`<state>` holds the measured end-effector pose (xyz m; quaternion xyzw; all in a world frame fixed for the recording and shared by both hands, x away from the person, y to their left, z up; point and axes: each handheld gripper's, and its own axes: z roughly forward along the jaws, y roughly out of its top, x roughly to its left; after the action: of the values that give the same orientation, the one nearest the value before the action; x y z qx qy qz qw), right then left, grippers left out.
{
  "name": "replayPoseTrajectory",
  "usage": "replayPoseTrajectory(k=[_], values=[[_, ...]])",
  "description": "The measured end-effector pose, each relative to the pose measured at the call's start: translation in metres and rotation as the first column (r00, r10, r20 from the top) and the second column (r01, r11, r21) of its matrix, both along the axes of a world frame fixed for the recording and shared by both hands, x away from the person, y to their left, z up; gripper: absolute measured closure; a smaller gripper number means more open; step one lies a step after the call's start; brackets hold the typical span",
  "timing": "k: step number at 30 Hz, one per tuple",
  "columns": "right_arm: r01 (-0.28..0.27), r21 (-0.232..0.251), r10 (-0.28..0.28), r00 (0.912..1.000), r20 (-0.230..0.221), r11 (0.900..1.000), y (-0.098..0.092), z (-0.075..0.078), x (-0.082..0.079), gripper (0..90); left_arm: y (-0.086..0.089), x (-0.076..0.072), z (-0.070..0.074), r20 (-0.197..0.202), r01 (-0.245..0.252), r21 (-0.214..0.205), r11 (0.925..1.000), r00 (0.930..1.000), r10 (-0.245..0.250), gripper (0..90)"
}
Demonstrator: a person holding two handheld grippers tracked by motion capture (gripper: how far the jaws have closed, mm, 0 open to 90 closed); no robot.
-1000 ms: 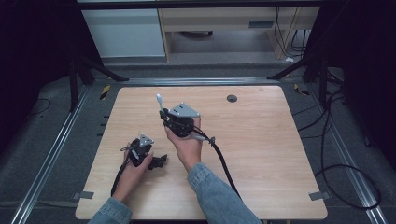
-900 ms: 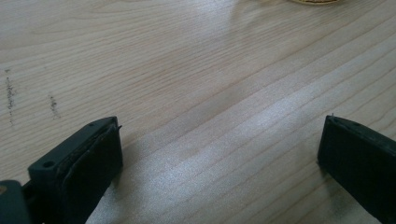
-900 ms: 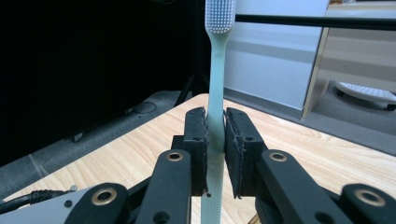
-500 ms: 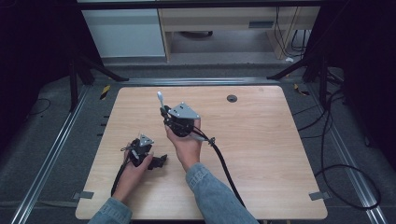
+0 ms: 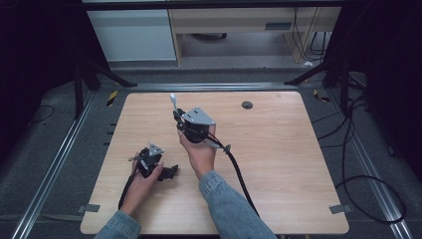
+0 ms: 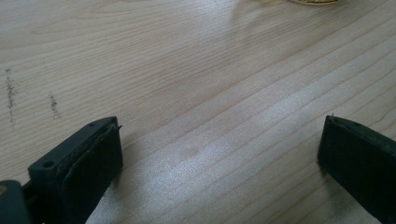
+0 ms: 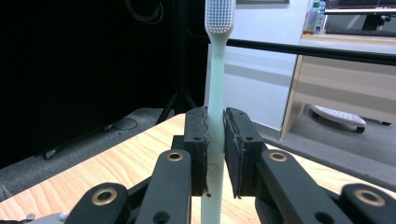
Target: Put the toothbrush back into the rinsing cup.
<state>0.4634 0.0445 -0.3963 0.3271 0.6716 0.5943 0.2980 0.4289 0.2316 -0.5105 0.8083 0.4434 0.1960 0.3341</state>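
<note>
Toothbrush point(image 7: 215, 93), pale mint handle, white bristles, upright, pinched in right claw point(image 7: 215, 154); left claw point(image 6: 219, 154) spread

Both forearms wear blue denim sleeves point(image 5: 226, 204), the cuffs ending at the wrists. Each hand carries a black two-jaw gripper topped with a grey three-cornered plate: the right gripper point(image 5: 175, 113) and the left gripper point(image 5: 171, 172). A thick black cable point(image 5: 239, 172) trails from the right one toward the bench's near edge. Up close, the right gripper point(image 7: 215, 149) has flat black jaws with rough, worn pads, black link arms and brass-coloured ringed pivot holes.
</note>
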Motion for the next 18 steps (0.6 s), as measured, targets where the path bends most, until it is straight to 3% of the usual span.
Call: replayPoseTrajectory(k=[18], values=[[0.020, 0.036, -0.021, 0.9991, 0.037, 0.9992, -0.0031, 0.0041, 0.0024, 79.4, -0.0001, -0.0001, 0.0000, 0.000, -0.001, -0.001, 1.0000, 1.0000, 0.001, 0.0]])
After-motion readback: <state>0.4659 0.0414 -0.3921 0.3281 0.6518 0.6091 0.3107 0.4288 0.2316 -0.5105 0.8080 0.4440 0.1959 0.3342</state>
